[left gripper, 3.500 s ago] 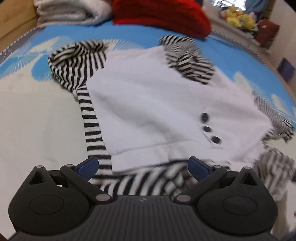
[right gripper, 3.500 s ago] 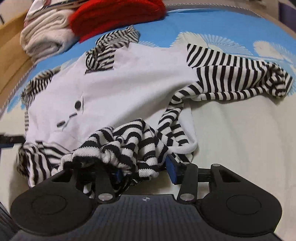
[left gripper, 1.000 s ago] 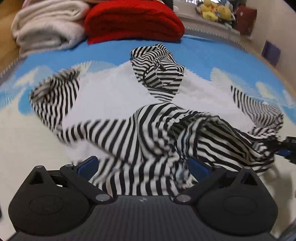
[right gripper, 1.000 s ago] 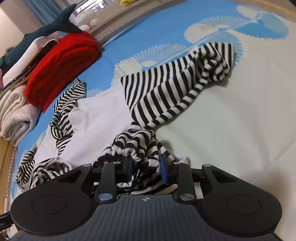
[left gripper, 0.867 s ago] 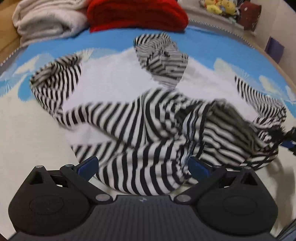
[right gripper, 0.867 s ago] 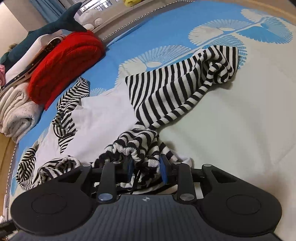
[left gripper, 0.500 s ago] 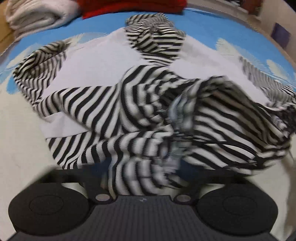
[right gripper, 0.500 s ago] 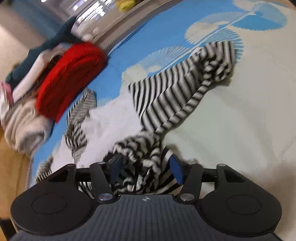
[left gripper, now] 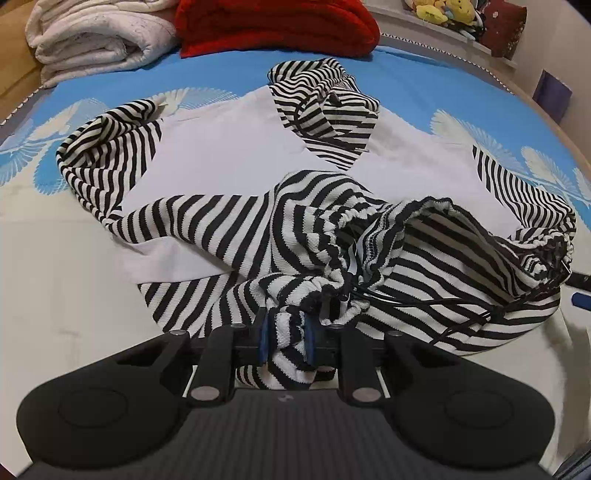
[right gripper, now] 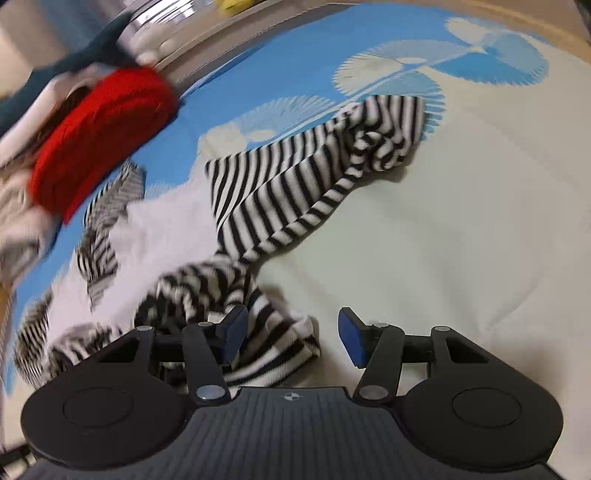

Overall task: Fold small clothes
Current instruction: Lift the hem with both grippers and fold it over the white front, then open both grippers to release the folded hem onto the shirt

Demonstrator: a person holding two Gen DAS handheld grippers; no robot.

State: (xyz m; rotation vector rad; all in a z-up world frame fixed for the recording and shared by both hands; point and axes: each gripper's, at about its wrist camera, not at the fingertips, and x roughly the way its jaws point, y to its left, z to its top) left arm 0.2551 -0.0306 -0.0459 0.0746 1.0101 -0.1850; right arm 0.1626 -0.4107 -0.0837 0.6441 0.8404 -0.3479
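A white top with black-and-white striped sleeves and hood [left gripper: 229,155] lies spread on the bed. A striped piece with a drawstring waistband [left gripper: 424,258] is bunched over its near edge. My left gripper [left gripper: 287,332] has its jaws closing, and its blue pads pinch a fold of this striped cloth. My right gripper [right gripper: 291,332] stands wide with its jaws closing slightly. Striped fabric [right gripper: 266,332] lies loose between its fingers beside the left pad, not pressed. One striped sleeve [right gripper: 295,192] stretches away ahead of it.
A folded red blanket [left gripper: 277,26] and folded white towels [left gripper: 96,37] lie at the far end of the blue-and-cream bedspread [left gripper: 55,295]. Plush toys [left gripper: 439,11] sit on a ledge behind. A blue shark plush [right gripper: 92,40] lies near the red blanket.
My left gripper went from wide open to pinching the striped cloth. My right gripper opened and let go of the striped bunch it held.
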